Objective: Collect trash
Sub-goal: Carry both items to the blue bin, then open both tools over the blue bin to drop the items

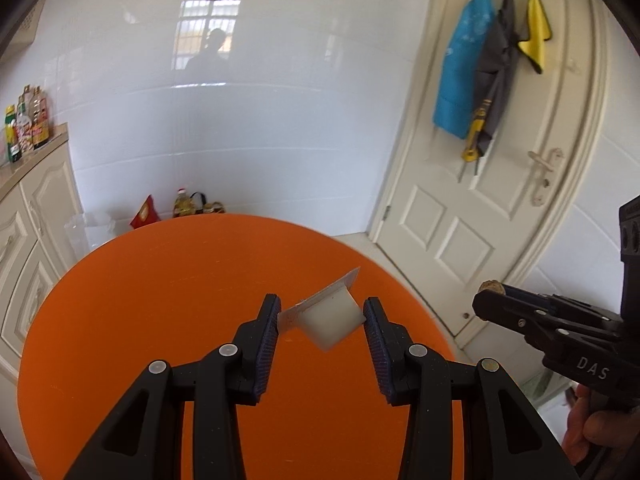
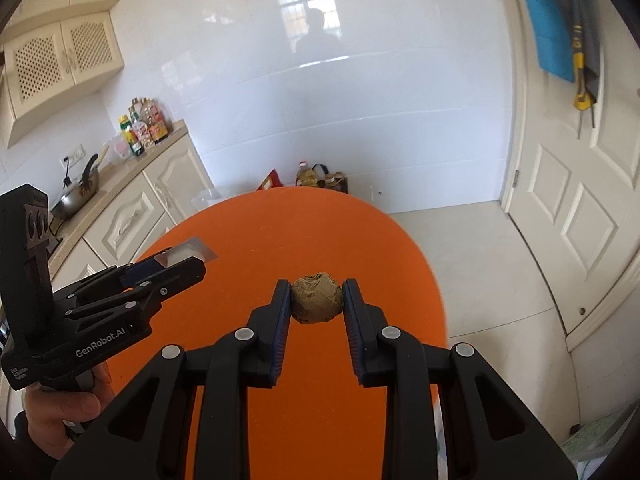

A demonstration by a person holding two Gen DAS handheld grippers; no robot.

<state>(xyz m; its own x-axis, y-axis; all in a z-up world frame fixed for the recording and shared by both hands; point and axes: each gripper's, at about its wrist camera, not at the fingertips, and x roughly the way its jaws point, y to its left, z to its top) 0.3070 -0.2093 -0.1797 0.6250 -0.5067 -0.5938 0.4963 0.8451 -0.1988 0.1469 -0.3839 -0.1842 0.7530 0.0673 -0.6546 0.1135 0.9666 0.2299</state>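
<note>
My left gripper [image 1: 320,314] is shut on a small white plastic cup [image 1: 330,322] with a peeled foil lid, held tilted above the round orange table [image 1: 160,300]. From the right wrist view the same cup [image 2: 180,255] shows at the left gripper's tips [image 2: 182,266], at the table's left side. My right gripper [image 2: 316,300] is shut on a crumpled brownish ball [image 2: 317,299], lifted over the orange table [image 2: 320,232]. In the left wrist view that ball [image 1: 491,287] pokes out at the tip of the right gripper [image 1: 490,300], off the table's right edge.
A white door [image 1: 500,200] with hanging cloths stands at the right. Cream cabinets [image 2: 132,208] with bottles and a pan run along the left. Bags and bottles [image 2: 316,178] sit on the floor behind the table by the white wall. A hand [image 2: 60,408] grips the left tool.
</note>
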